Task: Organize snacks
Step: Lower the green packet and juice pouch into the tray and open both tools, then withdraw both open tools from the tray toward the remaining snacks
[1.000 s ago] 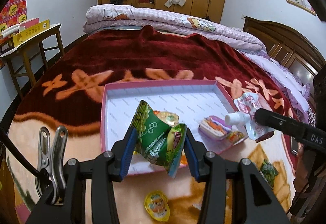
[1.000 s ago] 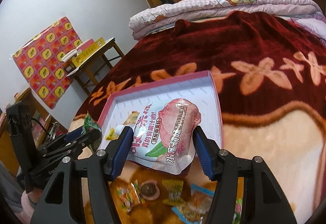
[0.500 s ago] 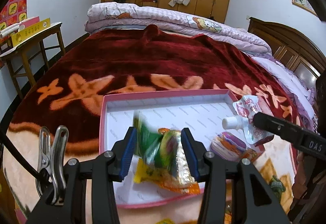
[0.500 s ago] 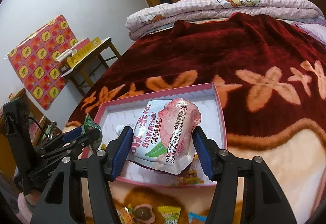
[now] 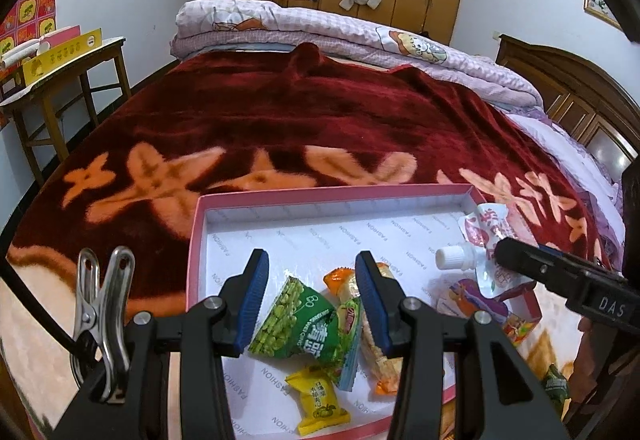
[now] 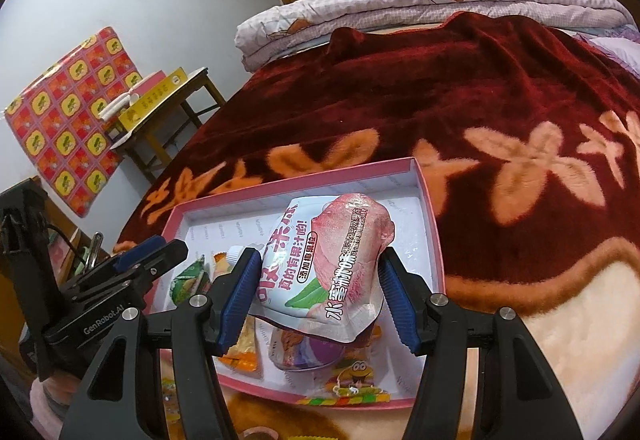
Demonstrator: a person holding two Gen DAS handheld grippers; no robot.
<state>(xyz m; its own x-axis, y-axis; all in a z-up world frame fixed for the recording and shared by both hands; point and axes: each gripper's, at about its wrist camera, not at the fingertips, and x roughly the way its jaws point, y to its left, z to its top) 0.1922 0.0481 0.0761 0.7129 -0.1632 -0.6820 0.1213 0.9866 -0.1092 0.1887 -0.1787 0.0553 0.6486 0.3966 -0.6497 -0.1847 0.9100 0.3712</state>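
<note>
The left gripper hangs over the pink box on the red blanket, its jaws apart; the green packet lies loose on the box floor between them, beside a yellow candy and an orange wrapper. The right gripper is clamped on the peach juice pouch, holding it above the box's right end.

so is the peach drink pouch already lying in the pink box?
No, the peach drink pouch is clamped in the right hand-held gripper, held above the pink box.
</note>
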